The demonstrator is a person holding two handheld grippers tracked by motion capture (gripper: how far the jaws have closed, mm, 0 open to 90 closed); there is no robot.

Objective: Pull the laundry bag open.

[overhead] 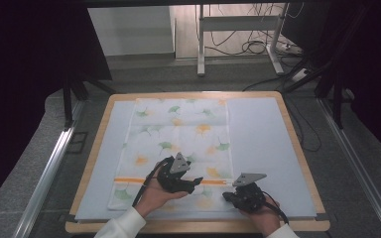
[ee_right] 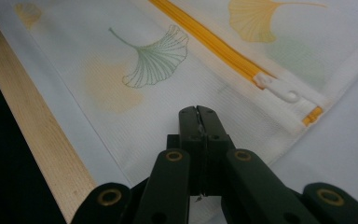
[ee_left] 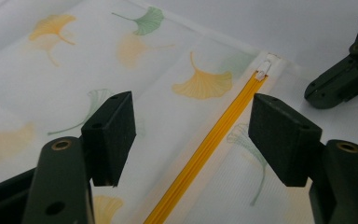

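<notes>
A white cloth bag [overhead: 178, 134] printed with green and orange ginkgo leaves lies flat on the mat. An orange zipper [overhead: 144, 180] runs across its near end, and the white pull [ee_right: 282, 91] sits at the zipper's right end [ee_left: 265, 70]. My left gripper [overhead: 196, 184] hovers over the zipper with its jaws wide apart [ee_left: 191, 135]; the zipper line passes between them and nothing is gripped. My right gripper [overhead: 225, 197] is shut [ee_right: 198, 112], with its tips on the bag's near right corner, just short of the pull. Whether cloth is pinched between them is unclear.
The bag rests on a pale blue mat [overhead: 263, 144] on a wooden-rimmed table [overhead: 297, 148]; the rim [ee_right: 32, 126] runs close to the right gripper. Beyond the table stand a white frame [overhead: 238, 25] and floor cables [overhead: 258, 47]. Metal rails [overhead: 49, 168] flank both sides.
</notes>
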